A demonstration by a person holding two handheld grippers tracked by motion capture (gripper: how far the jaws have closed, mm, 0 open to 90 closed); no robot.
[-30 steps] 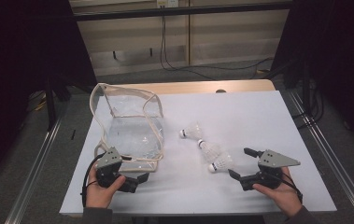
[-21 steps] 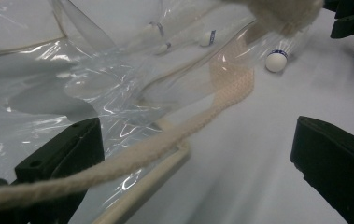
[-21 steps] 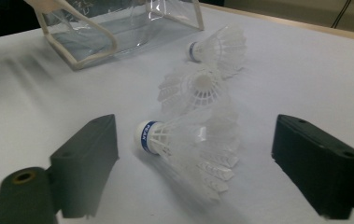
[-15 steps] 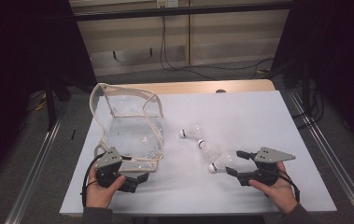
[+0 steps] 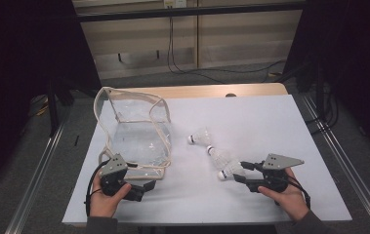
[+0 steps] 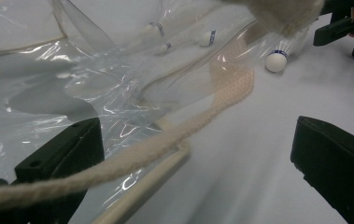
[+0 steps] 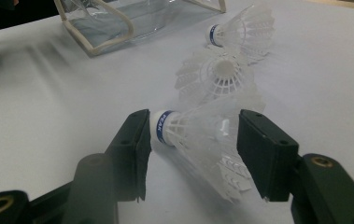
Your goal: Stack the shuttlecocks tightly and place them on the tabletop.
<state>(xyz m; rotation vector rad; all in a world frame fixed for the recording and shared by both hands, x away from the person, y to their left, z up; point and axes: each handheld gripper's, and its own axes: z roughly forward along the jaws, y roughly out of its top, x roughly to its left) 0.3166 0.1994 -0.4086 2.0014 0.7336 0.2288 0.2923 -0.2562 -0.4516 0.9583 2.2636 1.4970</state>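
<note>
Three white shuttlecocks lie in a row on the white table (image 5: 280, 122). My right gripper (image 5: 240, 171) (image 7: 191, 135) has just been closing on the nearest shuttlecock (image 5: 229, 171) (image 7: 198, 140): one pad touches its cork end, the other its skirt. The middle shuttlecock (image 7: 216, 77) and the far shuttlecock (image 7: 242, 30) lie just beyond. A clear plastic bag (image 5: 136, 126) with beige trim stands at the left. My left gripper (image 5: 142, 187) (image 6: 198, 140) is open at the bag's front corner, with the bag's trim and a beige strap (image 6: 165, 144) lying across its jaws.
The table's front edge runs just under both hands. Metal rails flank the table on the floor at left and right. In the left gripper view the right gripper (image 6: 343, 28) shows far off at the top right, beside a shuttlecock's cork (image 6: 276, 60).
The right gripper has slid a little left onto the nearest shuttlecock and its jaws have narrowed around it. The left gripper and bag have stayed put.
</note>
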